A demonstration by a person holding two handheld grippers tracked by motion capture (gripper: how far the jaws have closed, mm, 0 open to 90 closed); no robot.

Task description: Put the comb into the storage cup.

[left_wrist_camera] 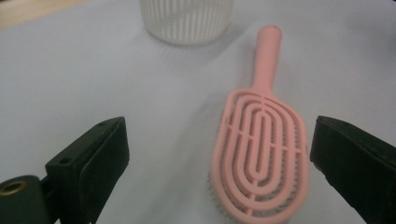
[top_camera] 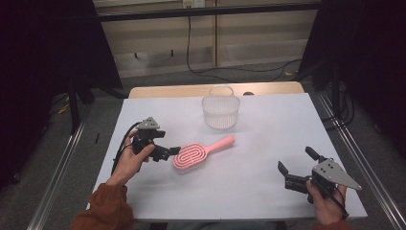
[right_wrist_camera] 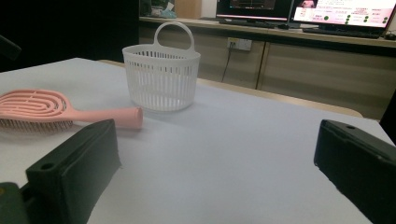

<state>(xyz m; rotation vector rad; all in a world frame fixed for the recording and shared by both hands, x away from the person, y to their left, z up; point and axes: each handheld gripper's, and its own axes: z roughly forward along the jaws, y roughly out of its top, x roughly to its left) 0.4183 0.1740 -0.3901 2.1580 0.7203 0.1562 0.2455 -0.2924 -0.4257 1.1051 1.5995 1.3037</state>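
The table (top_camera: 268, 143) has a pale, plain top, with a strip of bare wood along its far edge. A pink hairbrush (top_camera: 200, 152) lies flat on it, bristles down, its head just beyond the left gripper (top_camera: 165, 150) between the spread jaws and its handle pointing away from that gripper. A white slatted basket (top_camera: 220, 110) stands upright on the top beyond the handle's end, well ahead and to the left of the right gripper (top_camera: 296, 165).

White tabletop (top_camera: 268, 158) with a wooden strip at its far edge. Grey floor (top_camera: 158, 81) beyond, black cable (top_camera: 225, 72) trailing across it. Beige panelled wall (top_camera: 258, 33) behind, black curtains (top_camera: 43, 57) either side. Lit monitors (right_wrist_camera: 345, 11) on a far counter.
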